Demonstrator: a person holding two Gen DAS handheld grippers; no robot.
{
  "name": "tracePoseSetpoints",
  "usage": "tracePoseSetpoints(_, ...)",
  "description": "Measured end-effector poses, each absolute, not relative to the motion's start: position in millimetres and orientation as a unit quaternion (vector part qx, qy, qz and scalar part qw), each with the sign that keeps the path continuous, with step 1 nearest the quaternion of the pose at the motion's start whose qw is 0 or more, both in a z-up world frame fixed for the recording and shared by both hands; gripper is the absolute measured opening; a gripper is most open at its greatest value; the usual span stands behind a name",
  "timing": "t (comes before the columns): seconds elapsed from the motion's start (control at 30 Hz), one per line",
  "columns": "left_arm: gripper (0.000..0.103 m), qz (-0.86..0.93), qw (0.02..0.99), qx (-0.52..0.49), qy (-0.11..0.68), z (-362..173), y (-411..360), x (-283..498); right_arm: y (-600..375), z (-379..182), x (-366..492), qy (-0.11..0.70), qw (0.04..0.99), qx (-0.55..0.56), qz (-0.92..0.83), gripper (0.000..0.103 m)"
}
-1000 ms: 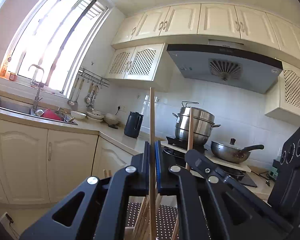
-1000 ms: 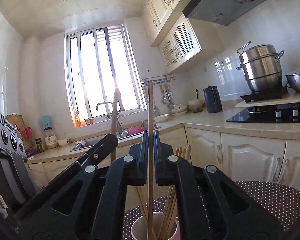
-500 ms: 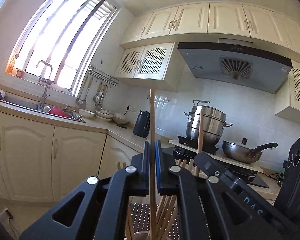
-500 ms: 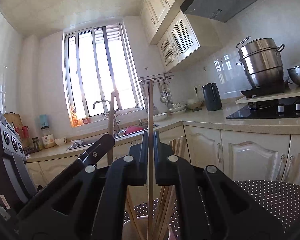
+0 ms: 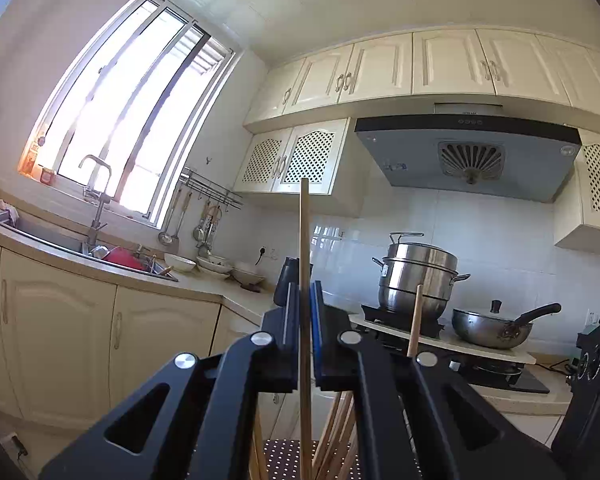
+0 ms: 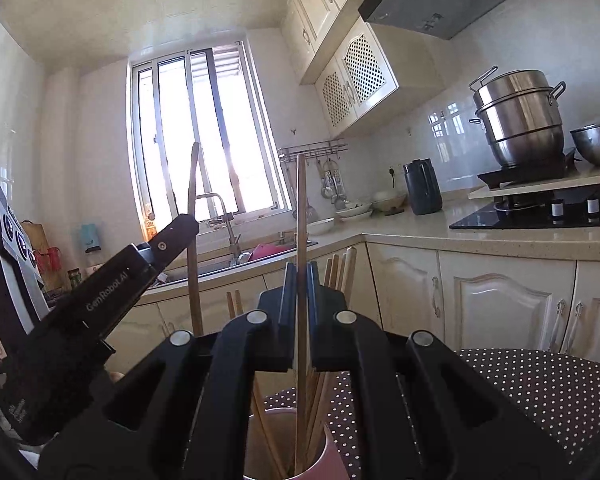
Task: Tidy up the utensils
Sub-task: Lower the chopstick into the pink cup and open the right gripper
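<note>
My left gripper is shut on a wooden chopstick held upright. My right gripper is shut on another upright wooden chopstick, whose lower end reaches down into a pink cup that holds several chopsticks. The cup stands on a dark polka-dot cloth. The left gripper also shows in the right wrist view, with its chopstick beside the cup. In the left wrist view the other chopstick rises at the right and bundled chopsticks show below the fingers.
A cream counter with sink, black kettle, stacked steel pots and a wok on a hob runs behind. A black appliance with dials stands at the left.
Both grippers have sunk lower with their chopsticks. The cup and its bundle of chopsticks have come up closer under the fingers. The grips have not changed.
</note>
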State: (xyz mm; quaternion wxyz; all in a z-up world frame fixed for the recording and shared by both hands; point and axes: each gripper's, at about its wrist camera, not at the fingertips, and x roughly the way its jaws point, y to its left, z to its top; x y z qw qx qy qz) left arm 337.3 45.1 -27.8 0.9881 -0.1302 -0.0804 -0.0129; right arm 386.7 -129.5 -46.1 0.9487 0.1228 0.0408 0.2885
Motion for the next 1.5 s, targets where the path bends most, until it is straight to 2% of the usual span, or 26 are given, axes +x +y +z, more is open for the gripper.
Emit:
tracePoseSetpoints(0.6,0.005,-0.02,0.995,-0.095,0.006,-65,41,323,-130,-63,364,0.076,0.943,0.12,0.301,0.005)
tracePoseSetpoints(1.2,0.006,-0.023,0.994,-0.061,0.089,-87,46,290,-119,-84,343,0.147,0.941,0.1,0.287,0.006)
tracePoseSetpoints(1.23,0.007,-0.022,0.994,-0.061,0.09,-87,47,288,-119,-83,342,0.149,0.942,0.1,0.285,0.006)
tracePoseSetpoints(1.3,0.022,-0.021,0.994,-0.059,0.091,-85,47,284,-117,-81,339,0.15,0.941,0.097,0.287,0.006)
tracePoseSetpoints(1.33,0.033,-0.019,0.994,-0.056,0.09,-84,47,282,-116,-80,336,0.149,0.942,0.095,0.285,0.006)
tracePoseSetpoints(1.5,0.034,-0.019,0.995,-0.047,0.081,-75,45,267,-116,-72,324,0.144,0.945,0.096,0.278,0.007)
